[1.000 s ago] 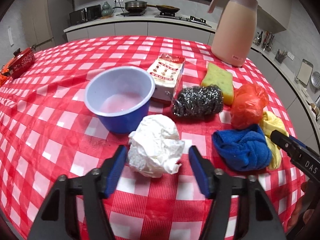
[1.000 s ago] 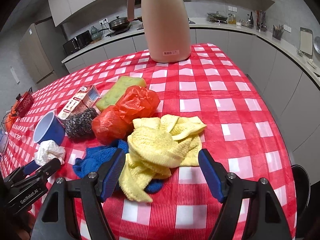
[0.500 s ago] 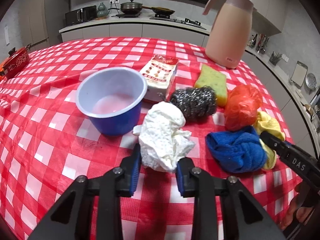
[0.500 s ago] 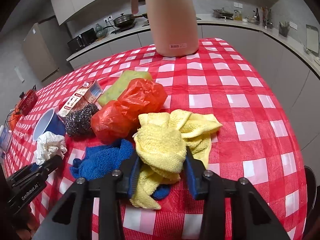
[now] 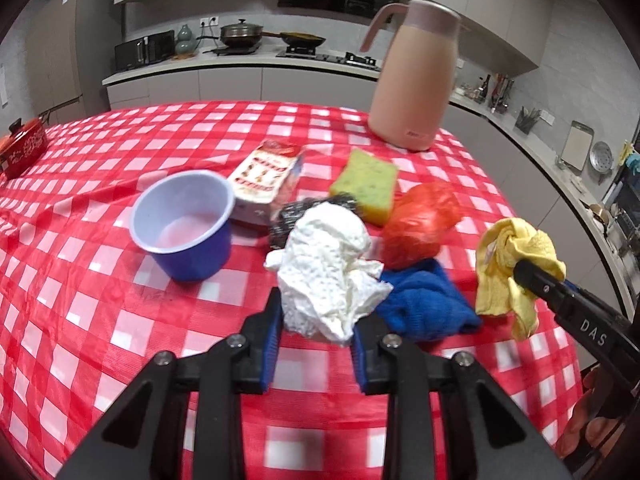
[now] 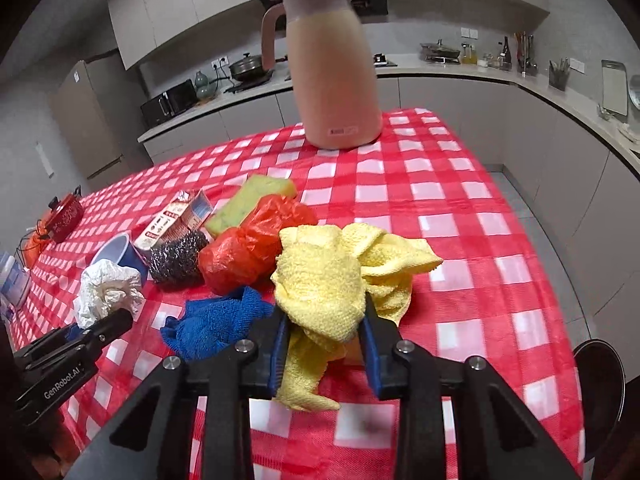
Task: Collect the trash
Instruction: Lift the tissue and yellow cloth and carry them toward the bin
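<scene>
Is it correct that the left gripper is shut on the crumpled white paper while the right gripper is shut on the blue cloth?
Not quite. The left gripper is indeed shut on the crumpled white paper, but the right gripper is shut on the yellow cloth, as the right wrist view shows. The blue cloth lies on the table beside it, ungripped.

Left gripper (image 5: 316, 334) clamped on crumpled white paper wad (image 5: 326, 276), near centre. Right gripper (image 5: 520, 270) at right edge, pinching yellow cloth (image 5: 512, 256) clear of the checked tablecloth (image 5: 100, 300). Blue cloth (image 5: 424, 308) just right of the wad, orange bag (image 5: 420, 224) beyond it. Blue cup (image 5: 184, 224) left; pink jug (image 5: 412, 80) far right.
</scene>
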The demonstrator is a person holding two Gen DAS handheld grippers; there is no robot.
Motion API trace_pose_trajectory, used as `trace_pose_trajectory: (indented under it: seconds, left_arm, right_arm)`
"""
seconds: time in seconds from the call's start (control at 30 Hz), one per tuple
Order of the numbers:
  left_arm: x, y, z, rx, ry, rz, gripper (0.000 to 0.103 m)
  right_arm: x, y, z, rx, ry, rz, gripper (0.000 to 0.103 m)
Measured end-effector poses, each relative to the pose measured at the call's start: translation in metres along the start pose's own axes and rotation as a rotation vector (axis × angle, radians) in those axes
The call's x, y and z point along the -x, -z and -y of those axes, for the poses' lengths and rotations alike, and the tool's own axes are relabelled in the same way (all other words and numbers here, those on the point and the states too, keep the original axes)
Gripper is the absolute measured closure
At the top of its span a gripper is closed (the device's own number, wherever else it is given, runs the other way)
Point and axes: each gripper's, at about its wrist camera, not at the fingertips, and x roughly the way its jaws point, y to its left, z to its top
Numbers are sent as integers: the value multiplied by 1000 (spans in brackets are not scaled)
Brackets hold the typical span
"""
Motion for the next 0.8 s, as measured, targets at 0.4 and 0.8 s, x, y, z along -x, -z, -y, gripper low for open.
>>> trace_pose_trajectory:
  seconds: [0.4,0.8]
  left_arm:
    - [24,5,75,-69,60,33,72]
    - [35,26,183,-146,125,23,72]
  right_arm:
    - [64,3,46,-24,15,83,69]
    - [121,21,148,-99,74,114,69]
